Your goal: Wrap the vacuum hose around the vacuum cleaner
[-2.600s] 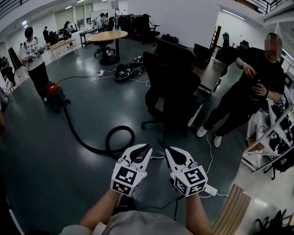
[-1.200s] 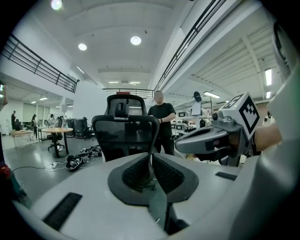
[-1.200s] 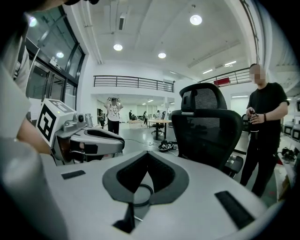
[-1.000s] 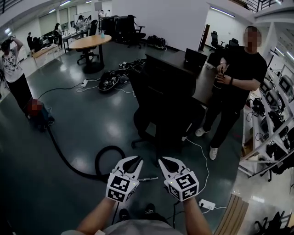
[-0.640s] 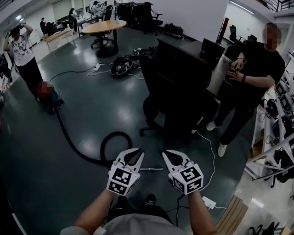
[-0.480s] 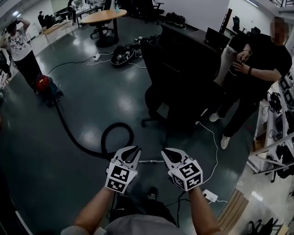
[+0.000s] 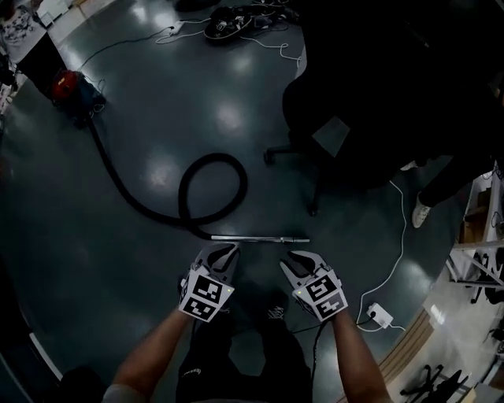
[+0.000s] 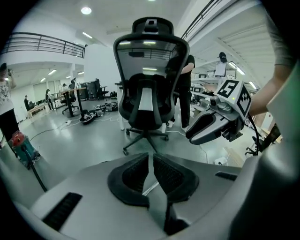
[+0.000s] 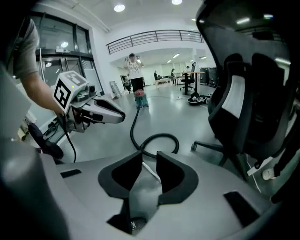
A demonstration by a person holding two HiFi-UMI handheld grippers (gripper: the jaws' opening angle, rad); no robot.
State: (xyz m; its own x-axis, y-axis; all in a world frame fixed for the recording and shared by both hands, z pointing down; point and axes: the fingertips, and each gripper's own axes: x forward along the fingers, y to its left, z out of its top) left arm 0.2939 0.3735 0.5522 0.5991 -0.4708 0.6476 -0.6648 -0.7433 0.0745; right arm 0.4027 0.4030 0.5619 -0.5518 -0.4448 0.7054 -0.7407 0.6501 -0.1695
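Observation:
The red vacuum cleaner (image 7: 72,86) stands far off at the upper left of the head view. Its black hose (image 7: 206,183) runs over the floor, makes a loop, and ends in a metal wand (image 7: 260,238) lying flat. Both grippers hang low just short of the wand. My left gripper (image 7: 223,250) is near the hose end, its pads (image 8: 140,173) almost together with only a thin slit and nothing in it. My right gripper (image 7: 295,258) sits near the wand's tip; its jaws have just been opening and are empty. The wand (image 9: 151,171) shows through their gap.
A black office chair (image 7: 370,102) stands to the right beyond the wand. A white cable leads to a power strip (image 7: 379,316) at the right. Cables and gear (image 7: 236,20) lie at the top. A person (image 9: 134,70) stands by the vacuum cleaner (image 9: 140,100).
Both grippers have dropped towards the floor and now sit just in front of the wand. The head view has tilted steeply down. The right jaws have parted.

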